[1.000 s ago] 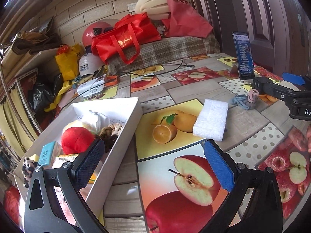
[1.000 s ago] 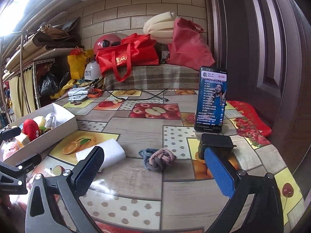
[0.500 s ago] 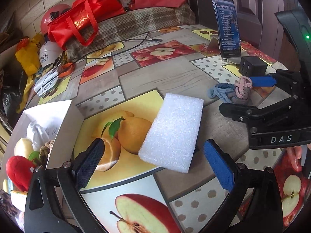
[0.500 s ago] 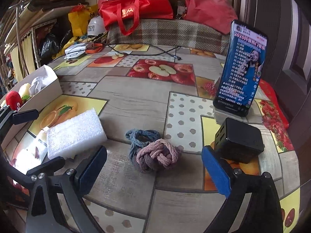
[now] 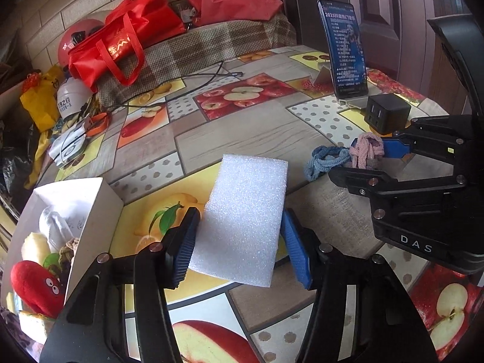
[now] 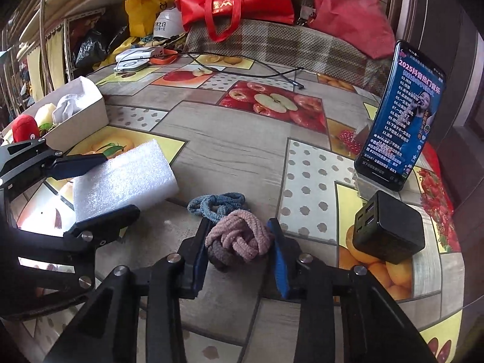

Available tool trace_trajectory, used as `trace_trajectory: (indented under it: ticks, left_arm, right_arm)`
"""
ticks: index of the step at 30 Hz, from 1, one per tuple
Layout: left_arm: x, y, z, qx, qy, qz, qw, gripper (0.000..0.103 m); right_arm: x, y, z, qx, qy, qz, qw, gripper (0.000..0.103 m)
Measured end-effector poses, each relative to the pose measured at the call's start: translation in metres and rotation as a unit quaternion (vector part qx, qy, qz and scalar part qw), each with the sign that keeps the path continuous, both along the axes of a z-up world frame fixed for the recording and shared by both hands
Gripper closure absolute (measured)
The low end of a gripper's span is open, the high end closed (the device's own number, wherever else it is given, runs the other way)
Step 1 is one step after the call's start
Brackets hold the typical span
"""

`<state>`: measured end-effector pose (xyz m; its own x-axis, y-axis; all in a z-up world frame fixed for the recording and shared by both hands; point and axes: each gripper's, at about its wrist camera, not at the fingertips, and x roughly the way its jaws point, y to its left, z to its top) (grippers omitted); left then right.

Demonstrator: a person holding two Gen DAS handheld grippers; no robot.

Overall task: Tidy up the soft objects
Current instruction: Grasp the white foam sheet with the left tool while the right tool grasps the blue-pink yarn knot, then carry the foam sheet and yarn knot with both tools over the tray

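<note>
A white foam block [image 5: 245,217] lies on the fruit-print table. My left gripper [image 5: 240,248] straddles its near end, both pads touching its sides. The block also shows in the right wrist view [image 6: 124,178]. A pink knotted hair tie [image 6: 239,239] lies against a blue hair tie [image 6: 214,204]. My right gripper [image 6: 239,257] has closed in around the pink one, pads touching its sides. Both ties also show in the left wrist view, pink [image 5: 366,148] and blue [image 5: 323,160]. A white box [image 5: 90,208] at the left holds a red plush toy [image 5: 36,284] and other soft things.
A phone [image 6: 405,115] stands on a stand at the right, with a black charger cube [image 6: 390,231] in front of it. A black cable [image 6: 257,68] crosses the far table. Red bags [image 5: 121,39], helmets and a plaid cushion [image 5: 211,48] line the back.
Both grippers moved forward and down and narrowed: the left around the foam block, the right around the pink hair tie. Both were wide open and apart from the objects before.
</note>
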<state>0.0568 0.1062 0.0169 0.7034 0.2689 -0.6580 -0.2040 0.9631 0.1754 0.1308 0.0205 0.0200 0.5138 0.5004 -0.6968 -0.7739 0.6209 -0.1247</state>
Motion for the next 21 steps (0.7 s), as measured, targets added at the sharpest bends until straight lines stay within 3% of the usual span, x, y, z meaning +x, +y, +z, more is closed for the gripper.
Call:
trace_trajectory:
  ticks: [11,21]
  left_arm:
    - [-0.021,0.0,0.014,0.016,-0.056,0.034,0.9977,0.047]
    - [-0.041,-0.007,0.02,0.019,-0.09,0.046,0.9947,0.047]
  right_arm:
    - [-0.012,-0.01,0.016,0.037,-0.064,-0.019,0.997,0.066]
    - [-0.04,-0.032,0.028,0.102,-0.081,-0.034,0.991,0.066]
